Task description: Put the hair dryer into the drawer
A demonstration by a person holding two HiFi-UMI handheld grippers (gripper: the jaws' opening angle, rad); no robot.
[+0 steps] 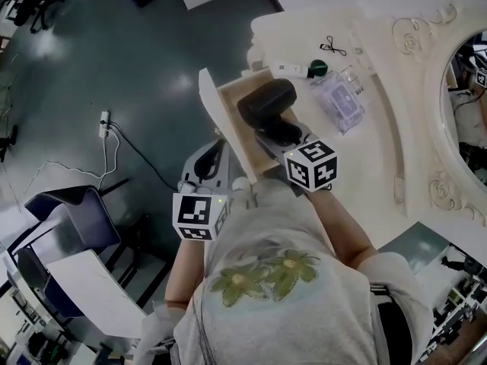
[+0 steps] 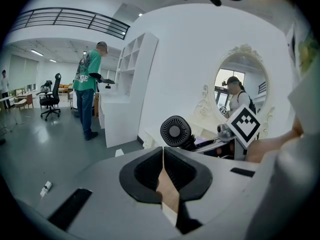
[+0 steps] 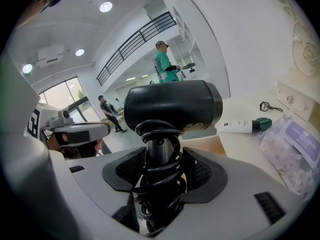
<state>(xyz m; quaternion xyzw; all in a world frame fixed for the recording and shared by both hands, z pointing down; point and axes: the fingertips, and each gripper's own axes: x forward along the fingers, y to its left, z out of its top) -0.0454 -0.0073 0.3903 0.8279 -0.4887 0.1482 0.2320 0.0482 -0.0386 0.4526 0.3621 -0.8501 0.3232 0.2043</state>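
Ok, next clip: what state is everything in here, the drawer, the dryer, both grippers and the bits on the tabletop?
drawer: pulled open.
hair dryer: held over the open drawer, cord wound round its handle.
right gripper: shut on the hair dryer's handle.
left gripper: shut on the drawer's front edge.
tube: lying on its side, green cap on.
clear pouch: lying flat beside the tube.

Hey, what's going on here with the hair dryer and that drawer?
A person works two handheld grippers at a white dressing table. The right gripper is clamped on the cord-wrapped handle of the black hair dryer, holding it at the open drawer. The left gripper is shut on the drawer's front edge. The dryer isn't released yet.
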